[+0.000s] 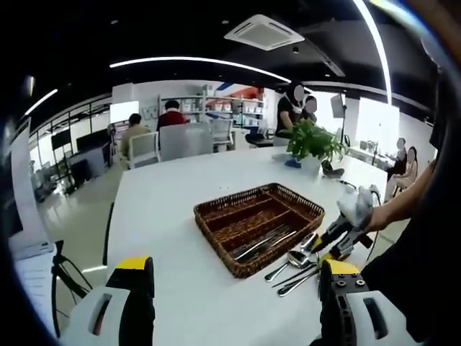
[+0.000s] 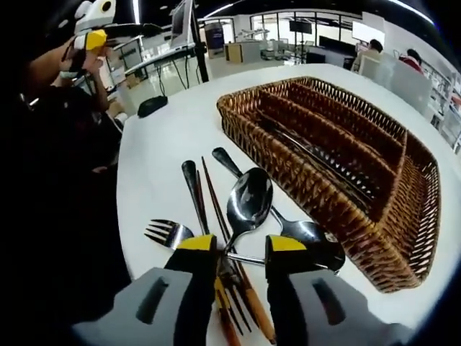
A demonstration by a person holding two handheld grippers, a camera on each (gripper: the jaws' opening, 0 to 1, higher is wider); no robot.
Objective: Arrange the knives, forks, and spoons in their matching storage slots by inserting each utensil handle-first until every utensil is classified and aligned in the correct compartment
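Beside the wicker tray (image 2: pixel 338 209) — right gripper (image 2: pixel 241 249) (jaws parted) over a spoon (image 2: pixel 248 202).

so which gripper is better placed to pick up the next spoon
Right. The right gripper is down over the loose pile beside the basket, its fingers straddling a spoon. The left gripper hangs back, well short of the pile.

You have a brown woven wicker tray (image 2: pixel 338 209), rough and matt, with ribbed strand texture along its rim and dividers. On your smooth, faintly glossy white tabletop (image 2: pixel 173 137) lie polished metal pieces: a mirror-bright silver spoon (image 2: pixel 248 202) and a shiny silver fork (image 2: pixel 167 232). Beside them, reddish-brown chopsticks (image 2: pixel 216 209) look like lacquered wood. Your gripper jaws appear to be matt plastic.
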